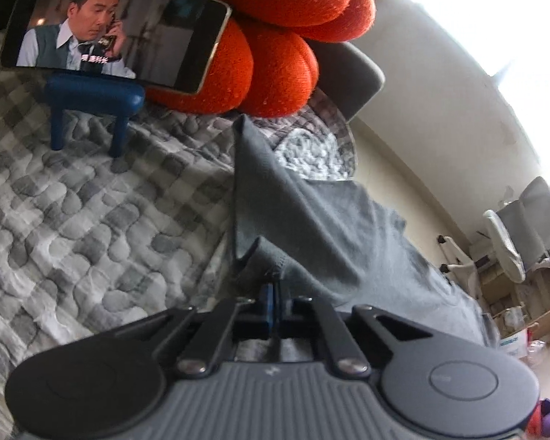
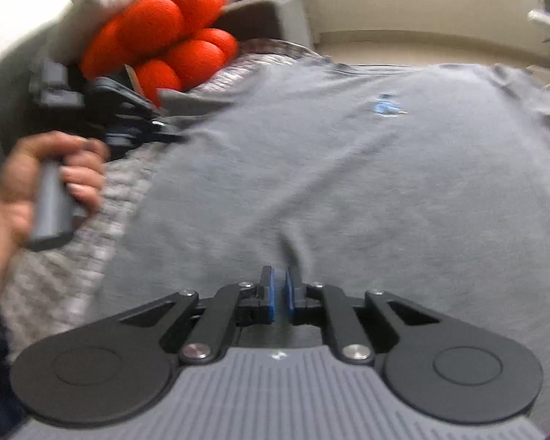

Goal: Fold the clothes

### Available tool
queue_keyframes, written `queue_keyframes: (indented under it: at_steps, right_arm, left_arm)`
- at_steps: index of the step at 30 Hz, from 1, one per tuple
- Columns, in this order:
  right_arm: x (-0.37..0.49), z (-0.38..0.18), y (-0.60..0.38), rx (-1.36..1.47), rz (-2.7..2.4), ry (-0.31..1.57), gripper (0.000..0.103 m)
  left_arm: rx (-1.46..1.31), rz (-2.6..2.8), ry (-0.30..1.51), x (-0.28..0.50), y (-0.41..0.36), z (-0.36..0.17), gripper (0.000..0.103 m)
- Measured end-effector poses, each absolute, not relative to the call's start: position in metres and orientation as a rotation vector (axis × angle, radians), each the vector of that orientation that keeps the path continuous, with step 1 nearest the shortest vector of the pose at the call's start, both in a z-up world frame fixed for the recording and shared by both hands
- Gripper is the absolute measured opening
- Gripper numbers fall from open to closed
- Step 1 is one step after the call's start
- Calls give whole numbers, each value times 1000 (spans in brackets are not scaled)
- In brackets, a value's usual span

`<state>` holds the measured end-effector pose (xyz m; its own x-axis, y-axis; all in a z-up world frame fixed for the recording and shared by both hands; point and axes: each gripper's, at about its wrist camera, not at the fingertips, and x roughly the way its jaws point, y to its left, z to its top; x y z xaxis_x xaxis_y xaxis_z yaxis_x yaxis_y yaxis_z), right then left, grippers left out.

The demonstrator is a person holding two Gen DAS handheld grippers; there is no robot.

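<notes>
A grey T-shirt (image 2: 348, 168) with a small blue chest logo (image 2: 387, 106) lies spread on a checked quilt (image 2: 55, 271). My right gripper (image 2: 279, 289) sits low on the shirt's near part, blue pads together, with a crease of cloth pinched up between them. In the left wrist view the left gripper (image 1: 275, 288) is shut on a folded edge of the shirt (image 1: 330, 227), which is raised a little off the quilt (image 1: 91, 212). The right wrist view shows a hand (image 2: 36, 176) holding that left gripper (image 2: 165, 135) at the shirt's left edge.
An orange knotted cushion (image 1: 275, 55) lies at the head of the bed. A phone (image 1: 117, 33) playing video stands on a blue holder (image 1: 91, 99) on the quilt. Past the bed's edge is pale floor and a white mesh chair (image 1: 513, 242).
</notes>
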<state>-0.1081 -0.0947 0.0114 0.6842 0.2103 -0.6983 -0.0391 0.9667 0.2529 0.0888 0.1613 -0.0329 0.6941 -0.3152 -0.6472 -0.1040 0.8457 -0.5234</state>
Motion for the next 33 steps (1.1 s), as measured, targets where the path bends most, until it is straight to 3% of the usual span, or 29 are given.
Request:
queue_keyframes:
  at_steps: [7, 14, 16, 33]
  right_arm:
    - [-111, 12, -137, 168, -190, 761, 2]
    - [-116, 11, -178, 282, -403, 743, 0]
    - [-119, 11, -174, 299, -377, 734, 15]
    - [-119, 27, -51, 123, 167, 726, 16]
  left_arm:
    - [-569, -121, 803, 86, 166, -36, 0]
    - [-572, -113, 813, 87, 166, -38, 1]
    - [-563, -114, 813, 86, 165, -37, 1]
    - [-551, -112, 822, 89, 163, -39, 1]
